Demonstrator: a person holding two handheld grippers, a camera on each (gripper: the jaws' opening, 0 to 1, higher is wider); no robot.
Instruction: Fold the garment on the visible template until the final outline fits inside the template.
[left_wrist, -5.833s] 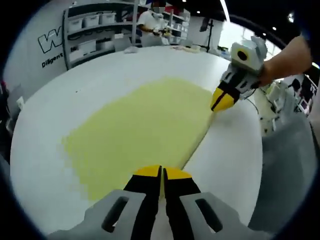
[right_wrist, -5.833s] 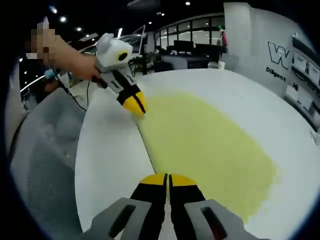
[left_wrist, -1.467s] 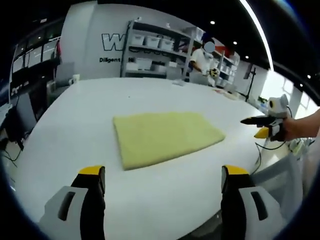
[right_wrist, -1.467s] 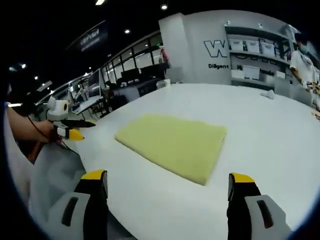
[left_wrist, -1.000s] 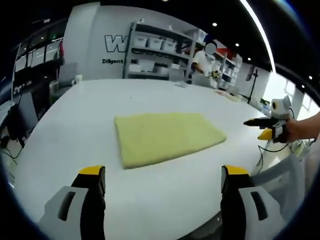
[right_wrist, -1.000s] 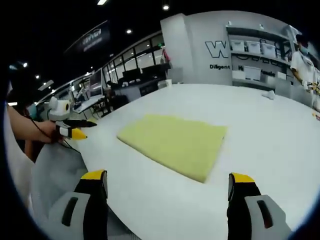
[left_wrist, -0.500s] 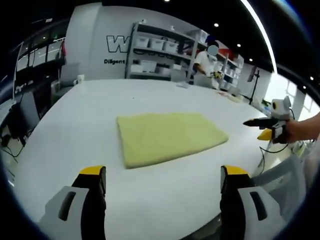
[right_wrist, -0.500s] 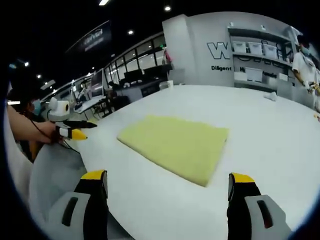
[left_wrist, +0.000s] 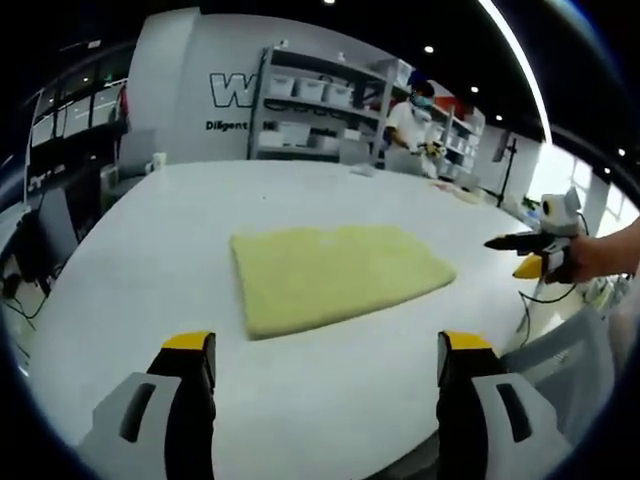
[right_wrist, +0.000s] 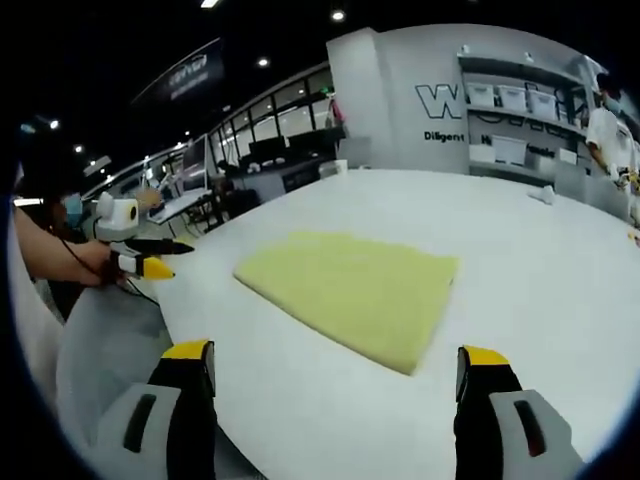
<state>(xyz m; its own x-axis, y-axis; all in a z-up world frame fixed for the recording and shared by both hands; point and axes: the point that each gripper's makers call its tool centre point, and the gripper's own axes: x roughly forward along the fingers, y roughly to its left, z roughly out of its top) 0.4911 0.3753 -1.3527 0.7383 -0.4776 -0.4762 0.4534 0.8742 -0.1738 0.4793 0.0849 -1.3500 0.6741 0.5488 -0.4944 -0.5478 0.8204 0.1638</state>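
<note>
A pale yellow garment (left_wrist: 335, 275), folded into a flat rectangle, lies in the middle of the round white table (left_wrist: 150, 250). My left gripper (left_wrist: 325, 350) is open, its jaws spread wide and held off the table's near edge, well short of the cloth. In the right gripper view the same garment (right_wrist: 355, 290) lies ahead of my right gripper (right_wrist: 335, 355), which is also open and holds nothing. Each gripper appears in the other's view, held by a hand beyond the table edge: the right gripper (left_wrist: 522, 255) and the left gripper (right_wrist: 145, 258).
Shelves with white bins (left_wrist: 320, 100) stand against the far wall, and a person (left_wrist: 410, 120) works beside them. Small items (left_wrist: 365, 170) lie at the table's far edge. A grey chair back (left_wrist: 565, 360) is near the right gripper. Desks (right_wrist: 250, 160) fill the room behind.
Earlier both grippers were shut at the garment's edge, close over the cloth. Now both are open and drawn back past the table edge. Over the last second almost nothing has shifted.
</note>
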